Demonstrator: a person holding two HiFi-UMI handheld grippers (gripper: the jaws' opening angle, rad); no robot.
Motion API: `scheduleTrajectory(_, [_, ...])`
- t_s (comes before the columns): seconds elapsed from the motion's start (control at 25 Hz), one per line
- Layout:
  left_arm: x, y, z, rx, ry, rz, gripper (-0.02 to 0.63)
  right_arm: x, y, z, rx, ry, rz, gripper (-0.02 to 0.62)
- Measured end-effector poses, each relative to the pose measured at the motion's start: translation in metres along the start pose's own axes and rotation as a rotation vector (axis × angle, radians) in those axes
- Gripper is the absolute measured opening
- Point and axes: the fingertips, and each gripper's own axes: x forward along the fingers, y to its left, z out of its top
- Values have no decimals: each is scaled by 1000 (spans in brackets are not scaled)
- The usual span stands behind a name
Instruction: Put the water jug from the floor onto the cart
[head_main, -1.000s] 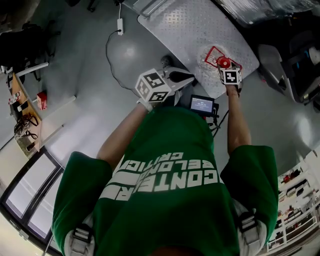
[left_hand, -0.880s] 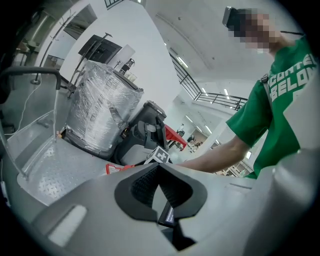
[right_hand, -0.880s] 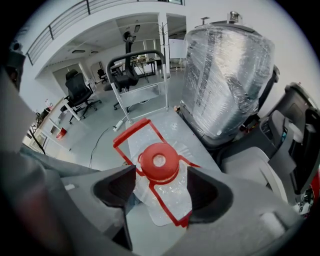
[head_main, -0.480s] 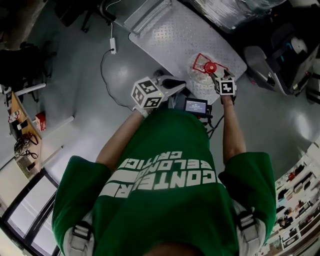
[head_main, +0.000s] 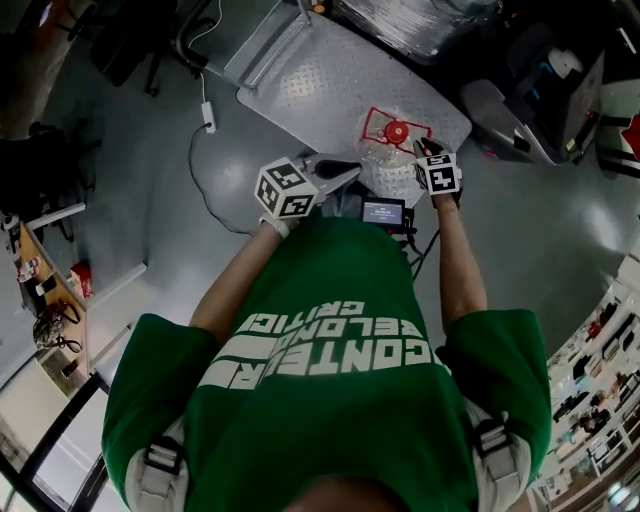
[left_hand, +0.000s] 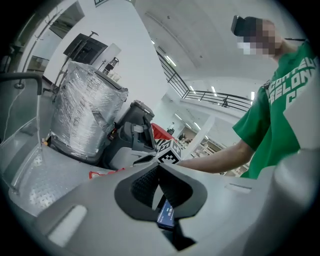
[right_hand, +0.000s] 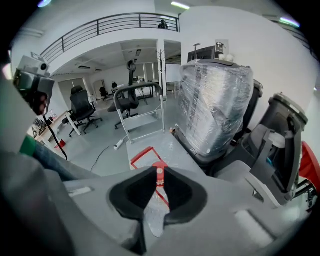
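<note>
The clear water jug (head_main: 383, 160), with a red cap (head_main: 397, 131) and red handle, stands on the cart's (head_main: 320, 80) metal deck near its front edge. My right gripper (head_main: 425, 150) hangs just right of and above it; its jaws are closing with nothing pressed between them. The right gripper view looks down through the narrow gap at the red cap (right_hand: 159, 176) and the jug (right_hand: 154, 212) below. My left gripper (head_main: 352, 170) is level, left of the jug, jaws together and empty. In the left gripper view the red handle (left_hand: 102, 173) shows above the gripper's body.
A plastic-wrapped load (right_hand: 215, 105) and a grey machine (right_hand: 280, 145) stand behind the cart. The cart's push rail (right_hand: 137, 107) is at its far end. A power strip (head_main: 208, 115) with cable lies on the floor to the left. Office chairs (right_hand: 82, 110) stand farther off.
My right gripper has risen off the jug's red cap and handle and its jaws have narrowed. The left gripper rose a little. The jug stays on the cart.
</note>
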Motion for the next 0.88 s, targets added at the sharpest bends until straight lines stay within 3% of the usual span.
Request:
scheduleTrajectory(0.04, [0, -1, 1, 9, 6, -11, 2, -6, 2, 2, 9, -12, -2, 6])
scheduleTrajectory(0.08, [1, -1, 3, 16, 11, -22, 2, -12, 5, 3, 21, -23, -3, -6])
scheduleTrajectory(0.48, [-12, -4, 11, 53, 52, -166, 2, -66, 56, 22, 113, -133, -76, -6])
scheduleTrajectory(0.88, [-78, 5, 27, 22, -5, -250, 2, -98, 115, 73, 99, -203, -176, -6])
